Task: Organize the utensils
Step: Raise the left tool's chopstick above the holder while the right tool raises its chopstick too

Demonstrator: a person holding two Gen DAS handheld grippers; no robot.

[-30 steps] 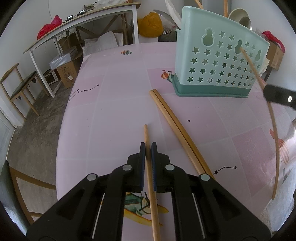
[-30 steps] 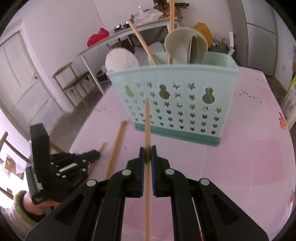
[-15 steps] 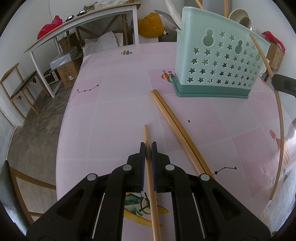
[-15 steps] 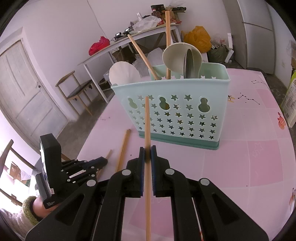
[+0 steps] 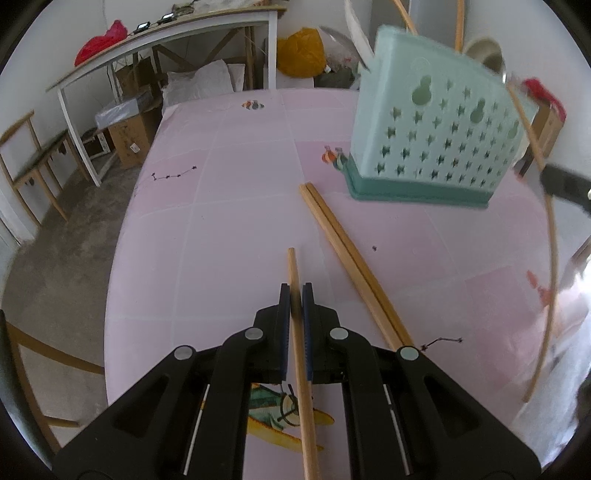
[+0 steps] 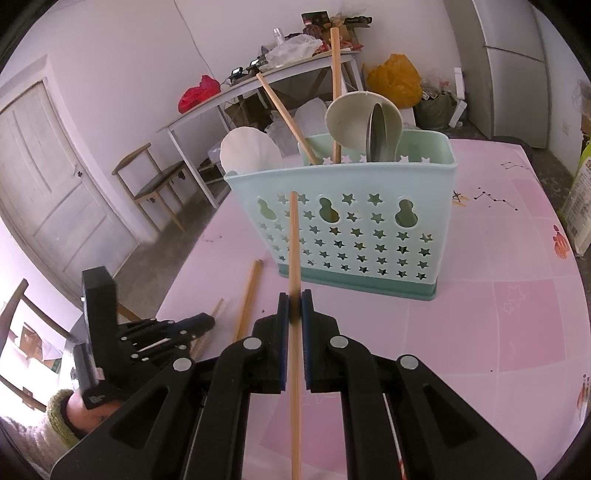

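My left gripper (image 5: 295, 295) is shut on a wooden chopstick (image 5: 294, 269) low over the pink table (image 5: 221, 229). Two more chopsticks (image 5: 343, 243) lie side by side to its right. My right gripper (image 6: 294, 301) is shut on another chopstick (image 6: 293, 236), raised and pointing at the mint-green star-holed utensil caddy (image 6: 354, 229). The caddy (image 5: 432, 140) holds two upright chopsticks (image 6: 334, 88), a cream spoon (image 6: 354, 118), a metal spoon (image 6: 380, 129) and a white spoon (image 6: 247, 151). The right gripper's chopstick also shows at the right edge of the left wrist view (image 5: 550, 236).
A white side table (image 5: 166, 33) with a red bag (image 5: 99, 40), boxes and a yellow bag (image 5: 299, 51) stands behind the pink table. Wooden chairs (image 6: 155, 177) stand to the left. A fridge (image 6: 513, 66) is at back right. A carton (image 6: 580, 206) stands on the table's right edge.
My right gripper has risen and pulled back with its chopstick, so the caddy looks smaller and lower. My left gripper has stayed nearly still, holding its chopstick.
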